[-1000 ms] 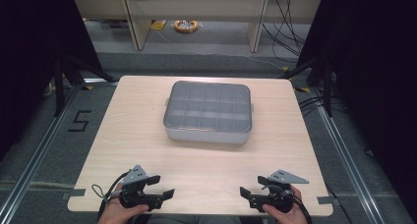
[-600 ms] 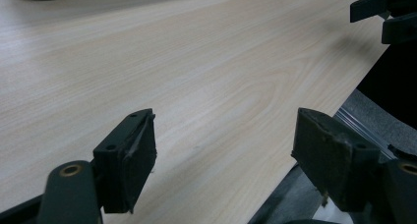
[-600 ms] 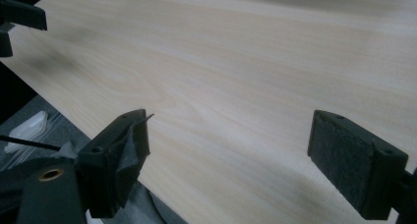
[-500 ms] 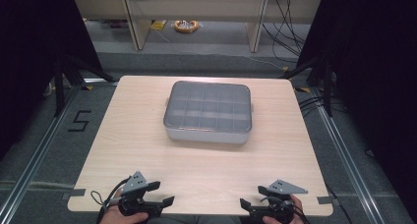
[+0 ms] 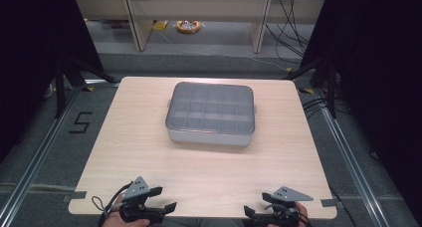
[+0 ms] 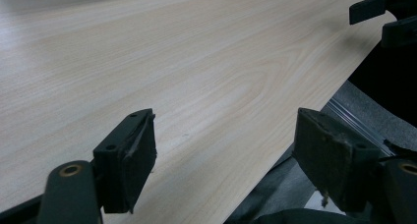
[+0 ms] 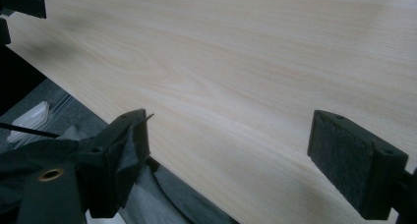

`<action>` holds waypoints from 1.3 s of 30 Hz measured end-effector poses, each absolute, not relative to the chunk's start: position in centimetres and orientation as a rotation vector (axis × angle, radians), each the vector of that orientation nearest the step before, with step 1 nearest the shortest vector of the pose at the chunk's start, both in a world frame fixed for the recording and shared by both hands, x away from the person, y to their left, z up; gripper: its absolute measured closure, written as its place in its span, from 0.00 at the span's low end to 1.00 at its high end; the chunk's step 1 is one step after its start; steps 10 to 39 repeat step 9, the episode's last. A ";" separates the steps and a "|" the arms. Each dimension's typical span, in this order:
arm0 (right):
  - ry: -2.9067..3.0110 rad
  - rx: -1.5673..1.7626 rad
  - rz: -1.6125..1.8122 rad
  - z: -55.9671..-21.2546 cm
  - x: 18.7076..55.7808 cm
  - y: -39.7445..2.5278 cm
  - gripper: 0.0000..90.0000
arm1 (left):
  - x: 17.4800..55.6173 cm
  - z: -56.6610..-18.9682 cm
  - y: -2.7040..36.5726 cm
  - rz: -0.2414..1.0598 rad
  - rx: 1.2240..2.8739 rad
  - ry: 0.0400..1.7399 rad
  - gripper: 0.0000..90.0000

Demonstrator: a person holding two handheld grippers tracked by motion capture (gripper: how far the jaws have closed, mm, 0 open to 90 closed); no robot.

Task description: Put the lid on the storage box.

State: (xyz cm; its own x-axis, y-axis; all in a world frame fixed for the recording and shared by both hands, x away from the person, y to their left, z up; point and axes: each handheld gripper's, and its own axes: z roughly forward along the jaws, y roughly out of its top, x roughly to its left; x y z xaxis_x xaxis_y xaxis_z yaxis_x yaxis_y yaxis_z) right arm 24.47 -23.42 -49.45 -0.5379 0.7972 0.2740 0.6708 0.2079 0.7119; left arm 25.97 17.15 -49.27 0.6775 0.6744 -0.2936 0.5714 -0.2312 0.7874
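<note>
A grey box with a translucent gridded lid [image 5: 211, 113] rests at the middle of the light wooden table [image 5: 149, 152], towards the far side. My left gripper [image 5: 165, 200] hovers at the near left edge of the table, jaws wide apart with nothing between them [image 6: 226, 155]. My right gripper [image 5: 253, 208] is at the near right edge, also open and empty [image 7: 231, 160]. Both are far from the box. In the left gripper view the other gripper's jaws [image 6: 388, 15] appear at the top right.
The table's near edge runs under both grippers, with grey floor [image 6: 354, 106] below. Metal rails [image 5: 348, 157] flank the table. Shelving legs, cables [image 5: 293, 18] and a small yellow object [image 5: 188, 26] lie on the floor beyond the far edge.
Both grippers have drawn back towards the near edge of the table, lower in the high view. The box has not moved.
</note>
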 end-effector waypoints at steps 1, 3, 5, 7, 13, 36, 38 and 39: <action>2.315 1.423 1.240 -49.5 24.5 -23.4 0.19 | 26.0 -49.3 17.2 0.131 1.914 0.973 0.27; 2.326 1.410 1.250 -49.5 24.5 -23.5 0.19 | 26.0 -49.2 17.2 0.136 1.928 0.974 0.27; 2.302 1.463 1.253 -49.5 24.4 -23.2 0.19 | 26.0 -49.3 17.2 0.136 1.928 0.975 0.27; 2.305 1.446 1.267 -49.6 24.4 -23.3 0.19 | 26.0 -49.3 17.2 0.134 1.929 0.970 0.27; 2.314 1.458 1.269 -49.5 24.3 -23.3 0.19 | 26.1 -49.4 17.2 0.126 1.923 0.967 0.27; 2.314 1.458 1.269 -49.5 24.3 -23.3 0.19 | 26.1 -49.4 17.2 0.126 1.923 0.967 0.27; 2.314 1.458 1.269 -49.5 24.3 -23.3 0.19 | 26.1 -49.4 17.2 0.126 1.923 0.967 0.27; 2.314 1.458 1.269 -49.5 24.3 -23.3 0.19 | 26.1 -49.4 17.2 0.126 1.923 0.967 0.27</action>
